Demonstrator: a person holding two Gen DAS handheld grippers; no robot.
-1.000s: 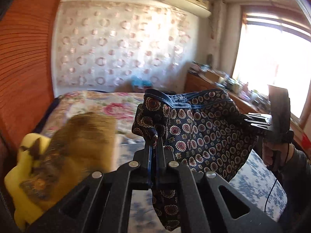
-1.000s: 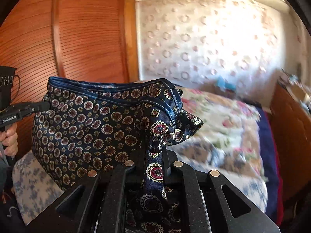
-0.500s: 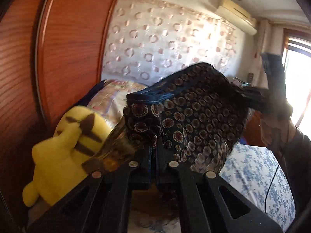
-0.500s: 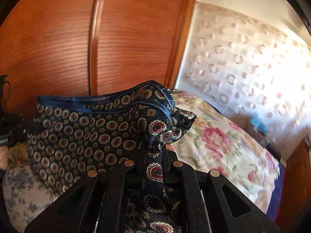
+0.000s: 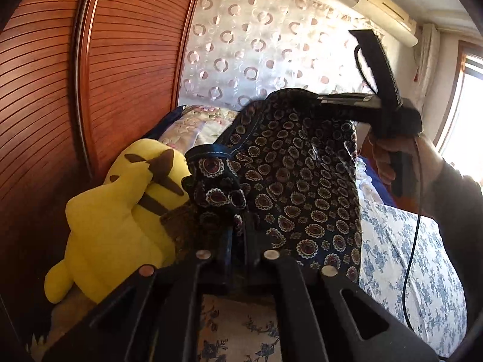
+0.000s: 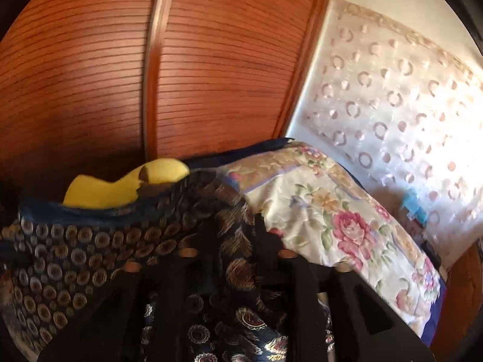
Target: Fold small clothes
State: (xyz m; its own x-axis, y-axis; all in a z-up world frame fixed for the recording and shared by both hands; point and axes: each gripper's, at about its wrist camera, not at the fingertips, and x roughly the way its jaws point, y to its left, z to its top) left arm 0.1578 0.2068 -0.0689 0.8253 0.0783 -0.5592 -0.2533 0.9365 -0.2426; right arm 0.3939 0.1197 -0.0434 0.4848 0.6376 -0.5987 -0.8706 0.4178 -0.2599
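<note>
Both tongs, left (image 5: 238,226) and right (image 6: 238,241), are clamped tight on the shorts (image 5: 295,181), held up over the bed (image 5: 407,256). Risk: cloth snags the yellow plush (image 5: 120,211) when lowered.

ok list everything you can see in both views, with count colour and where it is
patterned shorts: 1, navy with medallion print, held up between both grippers
plush toy: 1, yellow with brown stripes, by the wardrobe
wardrobe: 1, reddish wood, slatted, on the left
floral quilt: 1, cream with pink flowers, on the bed
blue-flowered sheet: 1, white and blue, on the bed
curtain: 1, pale with rings, at the back
air conditioner: 1, cream, high on the wall
left gripper: black, shut on shorts
right gripper: black, shut on shorts
</note>
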